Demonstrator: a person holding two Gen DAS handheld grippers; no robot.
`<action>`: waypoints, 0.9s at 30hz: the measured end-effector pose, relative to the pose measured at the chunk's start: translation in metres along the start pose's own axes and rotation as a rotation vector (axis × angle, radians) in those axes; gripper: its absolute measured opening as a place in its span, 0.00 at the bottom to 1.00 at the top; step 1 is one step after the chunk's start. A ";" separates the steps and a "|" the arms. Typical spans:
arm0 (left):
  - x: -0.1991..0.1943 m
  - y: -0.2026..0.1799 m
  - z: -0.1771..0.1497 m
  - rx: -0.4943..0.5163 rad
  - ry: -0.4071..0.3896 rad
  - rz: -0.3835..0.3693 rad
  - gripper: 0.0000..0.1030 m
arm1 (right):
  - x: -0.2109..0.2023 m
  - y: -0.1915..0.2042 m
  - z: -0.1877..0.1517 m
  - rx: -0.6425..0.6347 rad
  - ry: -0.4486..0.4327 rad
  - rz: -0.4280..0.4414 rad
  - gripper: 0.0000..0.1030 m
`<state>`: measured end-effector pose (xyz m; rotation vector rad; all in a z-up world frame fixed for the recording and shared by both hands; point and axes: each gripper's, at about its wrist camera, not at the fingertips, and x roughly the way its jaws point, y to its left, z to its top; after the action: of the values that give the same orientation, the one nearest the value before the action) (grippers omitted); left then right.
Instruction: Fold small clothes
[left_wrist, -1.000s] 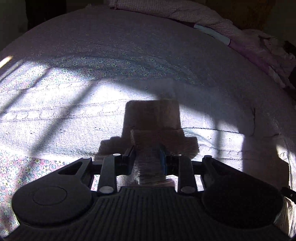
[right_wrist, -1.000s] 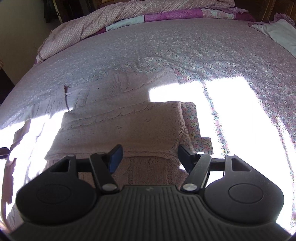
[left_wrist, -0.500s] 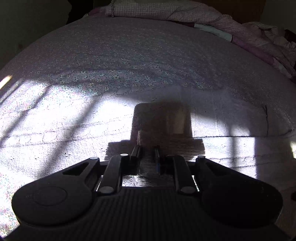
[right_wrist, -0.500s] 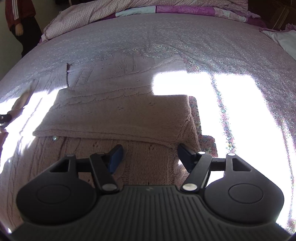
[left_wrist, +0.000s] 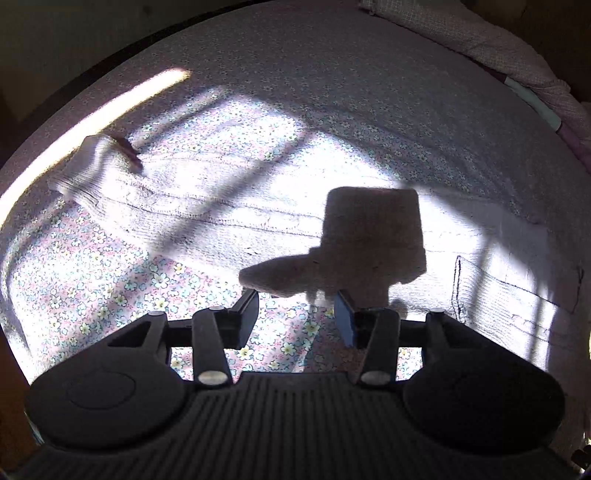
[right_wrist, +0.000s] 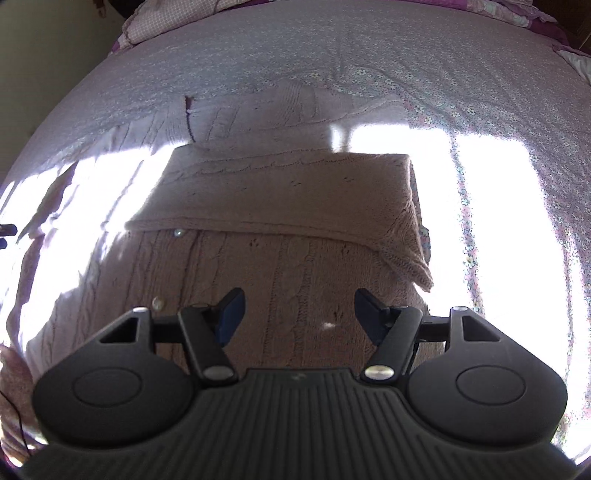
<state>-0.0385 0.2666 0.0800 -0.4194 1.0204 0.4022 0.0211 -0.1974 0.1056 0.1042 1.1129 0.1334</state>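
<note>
Left gripper (left_wrist: 295, 314) has swung off the knit since a second ago: back then its jaws were clamped on a fold of the fabric, now they are opening with nothing between them, only floral bedsheet (left_wrist: 92, 266) under the gap. Its view now takes in the sleeve (left_wrist: 110, 173) stretched out flat to the upper left, cuff end near a strip of sun, and the gripper's own dark shadow falls across the sweater body. Dark seam line of the sweater shows at right in the left wrist view

Right gripper (right_wrist: 299, 314) barely shifted, slightly higher than before; jaws spread apart, released, grasping nothing, hovering over the lower part of the pink cable-knit sweater (right_wrist: 280, 273). Folded-over flap (right_wrist: 280, 192) lies across the middle of the sweater just ahead of the fingers, its near edge running left to right, right corner hanging down toward the sheet. Two small buttons visible on the knit left of the right gripper's fingers, one near the flap edge, one close to the left finger

Sweater lies flat on the bed, partly folded, half in hard sunlight and half in shadow. Bunched quilt (right_wrist: 332, 11) at the far end of the bed. Tip of the other gripper just visible at the left edge of the right wrist view, too small to tell more
</note>
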 end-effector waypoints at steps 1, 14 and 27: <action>0.002 0.012 0.004 -0.032 0.010 0.006 0.53 | -0.003 0.002 -0.002 -0.017 0.010 -0.001 0.66; 0.046 0.070 0.034 -0.291 -0.002 -0.051 0.61 | 0.014 0.024 -0.027 -0.151 0.168 -0.022 0.65; 0.071 0.043 0.053 -0.179 -0.114 -0.007 0.17 | 0.046 0.032 -0.029 -0.152 0.192 -0.009 0.93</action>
<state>0.0110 0.3387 0.0361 -0.5548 0.8752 0.5077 0.0128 -0.1583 0.0570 -0.0508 1.2906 0.2236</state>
